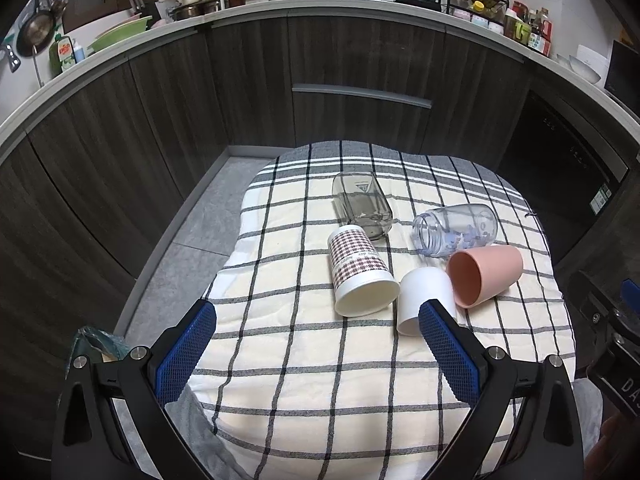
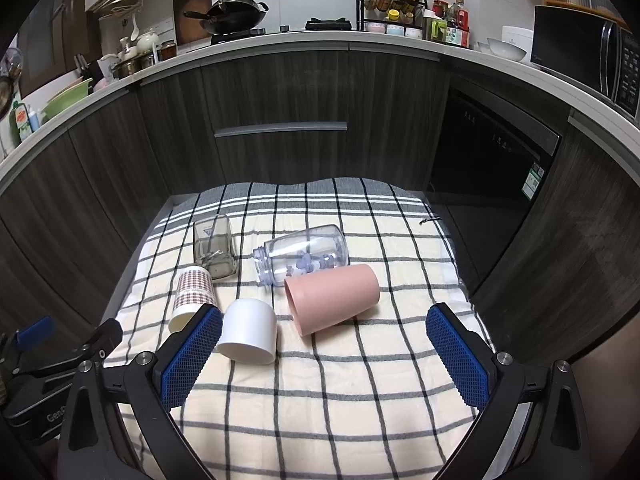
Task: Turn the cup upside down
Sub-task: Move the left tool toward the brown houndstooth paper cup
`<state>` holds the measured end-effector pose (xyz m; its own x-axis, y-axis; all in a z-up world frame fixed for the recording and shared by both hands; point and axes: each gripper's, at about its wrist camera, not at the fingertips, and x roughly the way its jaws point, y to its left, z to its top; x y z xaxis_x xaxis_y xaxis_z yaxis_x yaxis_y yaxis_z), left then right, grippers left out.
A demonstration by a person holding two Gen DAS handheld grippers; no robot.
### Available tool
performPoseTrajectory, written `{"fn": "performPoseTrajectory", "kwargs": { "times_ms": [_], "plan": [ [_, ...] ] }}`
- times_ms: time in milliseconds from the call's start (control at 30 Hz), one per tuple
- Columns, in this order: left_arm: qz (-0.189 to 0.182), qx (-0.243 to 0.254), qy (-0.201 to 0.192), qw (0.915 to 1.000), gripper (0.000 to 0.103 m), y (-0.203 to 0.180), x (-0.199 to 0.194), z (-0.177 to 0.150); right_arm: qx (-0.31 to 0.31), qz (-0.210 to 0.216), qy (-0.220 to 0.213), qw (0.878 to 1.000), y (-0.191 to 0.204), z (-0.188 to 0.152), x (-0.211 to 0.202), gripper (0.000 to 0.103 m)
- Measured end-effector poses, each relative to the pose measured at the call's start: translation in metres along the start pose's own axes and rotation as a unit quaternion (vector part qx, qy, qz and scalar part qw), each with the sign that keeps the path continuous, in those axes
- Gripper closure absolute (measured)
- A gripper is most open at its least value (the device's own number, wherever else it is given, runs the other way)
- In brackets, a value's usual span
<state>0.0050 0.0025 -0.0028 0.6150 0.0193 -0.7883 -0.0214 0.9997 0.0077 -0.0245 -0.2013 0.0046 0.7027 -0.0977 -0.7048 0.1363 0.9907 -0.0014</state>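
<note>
Jaws wide apart on both sides, nothing between them: the left gripper and the right gripper hang above the near end of the checked cloth on the tabletop.

Which cup is the target? Can't tell; five vessels lie toppled in a loose cluster. Nearest is the white cup, on its side, mouth toward us. Just right of it lies the pink cup, mouth open to the left. To the left, the houndstooth paper cup, rim facing the camera. Behind them, the clear plastic bottle and the smoky glass tumbler, which touches the paper cup's far end.

Trouble ahead, I'd say: these are round bodies on soft, rumpled fabric, so a nudge could roll one into its neighbours, and they sit close enough for a finger to clip the wrong one. The thin paper cup could crush under a hard squeeze; the glass could slip.

From the left wrist, a blue pad covers part of the white cup; from the right wrist, a pad hides the paper cup's rim.
</note>
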Motion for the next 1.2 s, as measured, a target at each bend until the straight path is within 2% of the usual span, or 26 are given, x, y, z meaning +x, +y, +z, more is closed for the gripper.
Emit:
{"fn": "performPoseTrajectory", "kwargs": {
  "times_ms": [1200],
  "plan": [
    [0.015,0.001,0.002,0.9999,0.000,0.0038,0.0037,-0.0011,-0.001,0.006,0.006,1.000,0.0041,-0.0007,0.0046,0.001]
  ]
}}
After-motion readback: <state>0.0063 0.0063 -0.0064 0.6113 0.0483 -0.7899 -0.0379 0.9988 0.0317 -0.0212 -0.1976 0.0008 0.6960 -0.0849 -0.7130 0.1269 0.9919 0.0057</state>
